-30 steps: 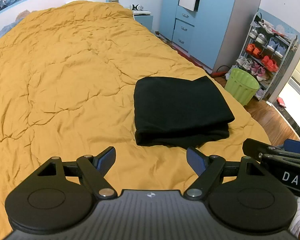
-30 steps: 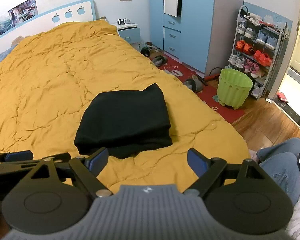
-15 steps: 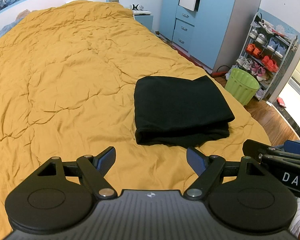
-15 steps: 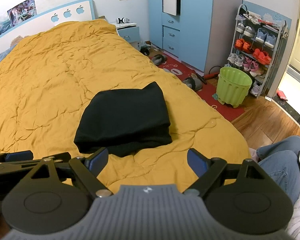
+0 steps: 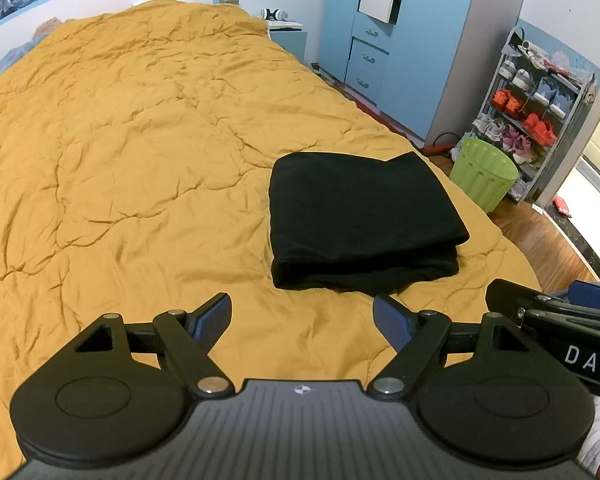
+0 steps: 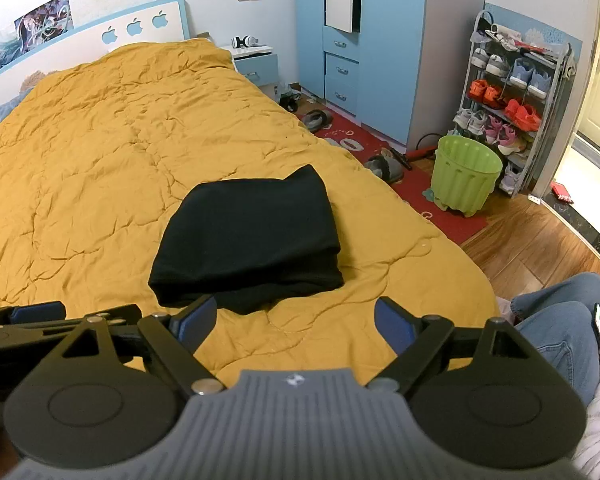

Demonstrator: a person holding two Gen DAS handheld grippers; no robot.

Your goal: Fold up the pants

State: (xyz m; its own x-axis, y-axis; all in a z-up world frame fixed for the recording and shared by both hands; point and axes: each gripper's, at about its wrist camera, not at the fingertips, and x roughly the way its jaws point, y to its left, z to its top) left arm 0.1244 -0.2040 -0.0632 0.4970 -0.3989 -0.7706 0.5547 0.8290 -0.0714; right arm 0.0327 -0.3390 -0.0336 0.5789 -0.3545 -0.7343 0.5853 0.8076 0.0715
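Pants (image 5: 360, 216) lie as a compact black bundle on the bed (image 5: 140, 160), near its foot end, thick folded edge facing you. Both tools are held back short of that edge, touching nothing.

Left tool (image 5: 302, 314): jaws wide, empty; bundle sits ahead and to its right. Right tool (image 6: 294, 318): jaws wide, empty; bundle sits ahead and slightly to its left, so your right hand looks nearer.

Long axis: roughly across your reach, though the bundle is close to square.

Judgement: fold appears complete. Any tidying would start at the near edge.
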